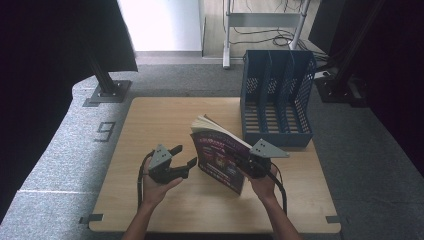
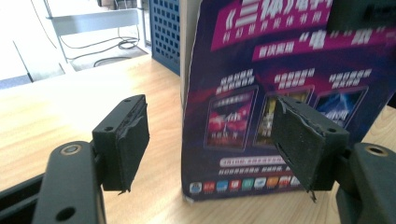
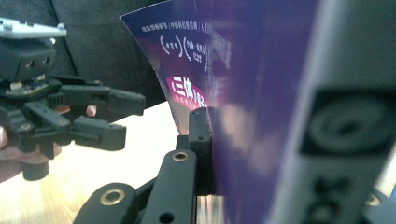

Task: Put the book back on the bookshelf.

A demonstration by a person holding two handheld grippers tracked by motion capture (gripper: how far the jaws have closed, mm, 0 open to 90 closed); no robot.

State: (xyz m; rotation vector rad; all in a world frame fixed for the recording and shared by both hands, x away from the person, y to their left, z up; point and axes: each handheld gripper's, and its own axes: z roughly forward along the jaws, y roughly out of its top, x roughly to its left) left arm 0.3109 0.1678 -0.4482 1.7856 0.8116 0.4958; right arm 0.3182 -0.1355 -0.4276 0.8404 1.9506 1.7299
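Centrally on the wooden table [image 1: 150,120], a purple book [image 1: 220,157] is standing on its lower edge, tilted and fanning slightly at its top pages; it is sitting just short of the blue file rack [image 1: 276,97], which is occupying the table's two-o'clock corner. At the book's four-o'clock side, the right gripper [image 1: 251,167] is clamping its jaws together on the cover; the right hand [image 1: 263,184] is gripping the tool from below, with the forearm entering from six o'clock and angling slightly toward eleven; in the right gripper view, the near jaw is pressing flat against the purple cover [image 3: 243,93]. At the book's nine-o'clock side, the left gripper [image 1: 186,156] is holding its jaws apart and pointing toward three o'clock, with nothing between them; the left hand [image 1: 157,187] is cupping the tool's body from underneath, palm up, forearm rising from six o'clock; in the left gripper view, the two padded fingers [image 2: 133,140] are framing the book's back cover [image 2: 261,107], near it but not touching; the book's lower corner is resting on the tabletop [image 2: 70,98].
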